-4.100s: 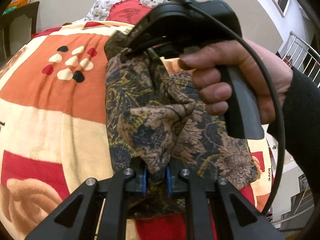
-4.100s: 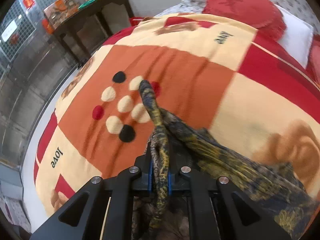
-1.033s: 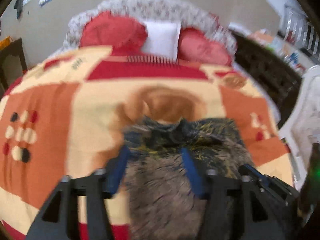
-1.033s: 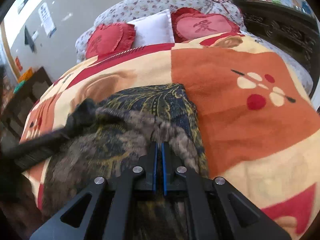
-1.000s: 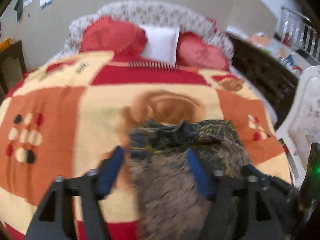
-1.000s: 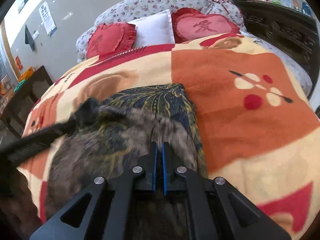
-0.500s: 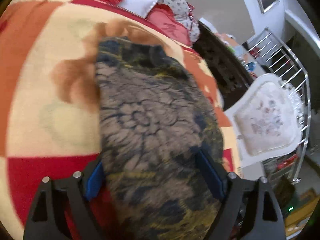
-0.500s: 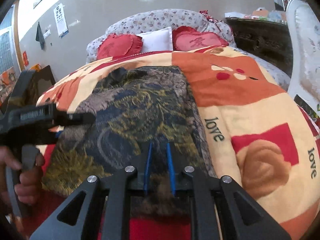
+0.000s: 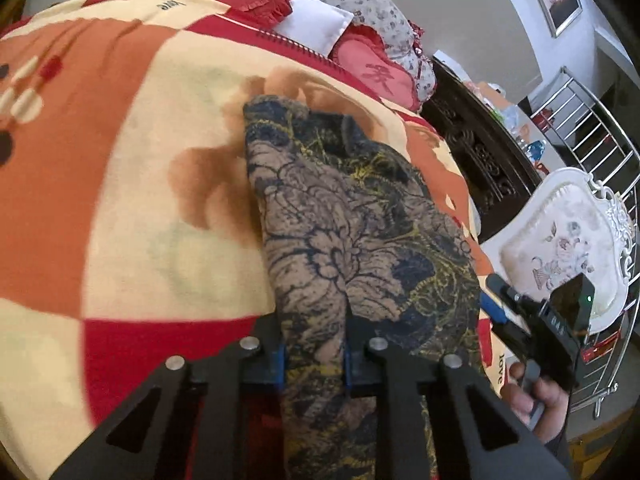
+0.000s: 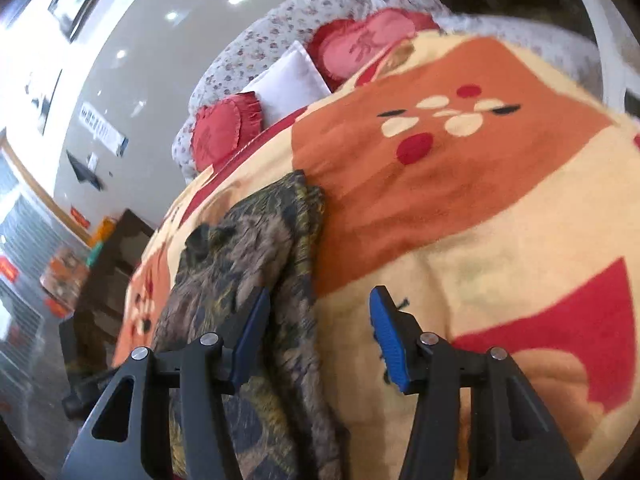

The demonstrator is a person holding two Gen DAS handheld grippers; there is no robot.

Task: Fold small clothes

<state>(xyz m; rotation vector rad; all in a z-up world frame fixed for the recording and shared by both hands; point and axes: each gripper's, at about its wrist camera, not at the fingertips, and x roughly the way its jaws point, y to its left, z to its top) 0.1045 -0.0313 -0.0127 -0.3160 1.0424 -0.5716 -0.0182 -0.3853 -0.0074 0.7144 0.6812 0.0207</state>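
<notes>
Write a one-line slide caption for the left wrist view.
Left gripper pinching the near edge of a floral garment laid on the patterned blanket.

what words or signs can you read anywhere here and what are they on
"love", upside down, on the blanket near the pillows
"love", running sideways, on the blanket's near edge
A single Chinese character on the red heart cushion; too blurred to name
Letters on the right gripper's body: not legible
Wall notices: too blurred to read
</notes>
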